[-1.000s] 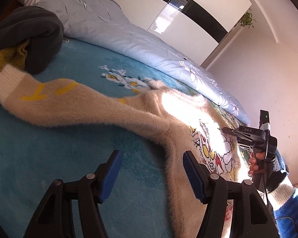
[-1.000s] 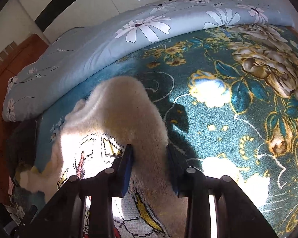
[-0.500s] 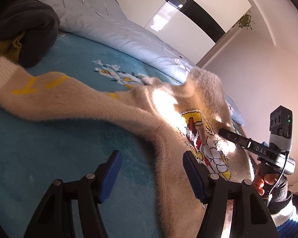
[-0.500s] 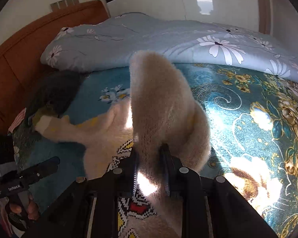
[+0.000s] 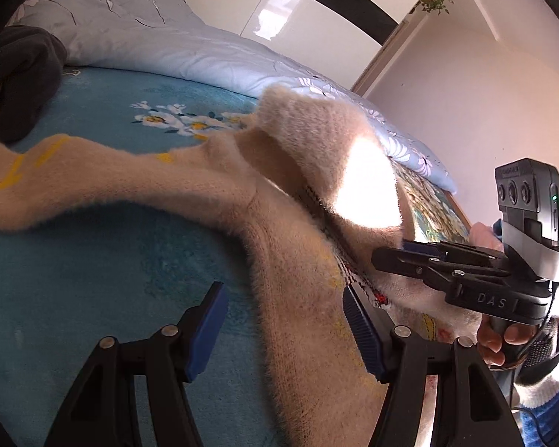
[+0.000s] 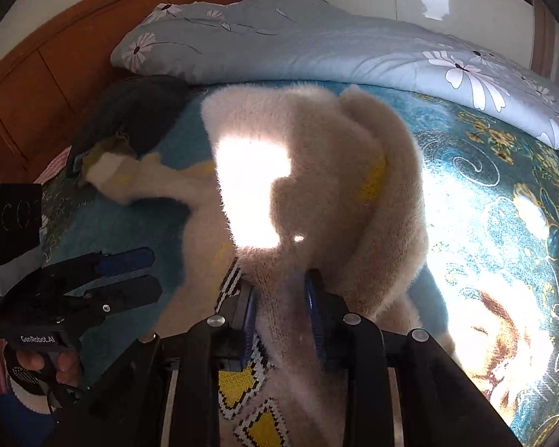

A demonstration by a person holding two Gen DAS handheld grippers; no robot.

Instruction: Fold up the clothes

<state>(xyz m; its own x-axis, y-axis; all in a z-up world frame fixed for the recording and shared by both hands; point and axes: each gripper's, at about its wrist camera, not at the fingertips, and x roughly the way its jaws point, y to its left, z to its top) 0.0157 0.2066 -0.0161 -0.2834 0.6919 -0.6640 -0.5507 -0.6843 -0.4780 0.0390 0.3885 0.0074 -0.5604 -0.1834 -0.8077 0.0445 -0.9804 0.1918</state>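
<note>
A fuzzy cream sweater (image 5: 279, 223) with a colourful knitted front lies on the teal blanket (image 5: 93, 279). One sleeve stretches left toward its white cuff (image 6: 108, 171). My right gripper (image 6: 279, 305) is shut on the sweater's other side, which is lifted and draped over the body (image 6: 316, 171). In the left wrist view the right gripper (image 5: 391, 257) hovers over the patterned front. My left gripper (image 5: 283, 316) is open, low over the blanket, with the sweater's side edge between its fingers but not clamped. The left gripper (image 6: 145, 272) also shows at the left of the right wrist view.
A dark garment (image 5: 22, 70) is heaped at the far left near the cuff. A rolled light blue floral duvet (image 6: 316, 44) runs along the bed's far side. A wooden headboard (image 6: 56, 70) stands behind it. The flowered blanket (image 6: 484, 186) spreads out on the right.
My right gripper has closed on the sweater's right sleeve side, lifted it and carried it left over the body. The left gripper stays open and has hardly moved.
</note>
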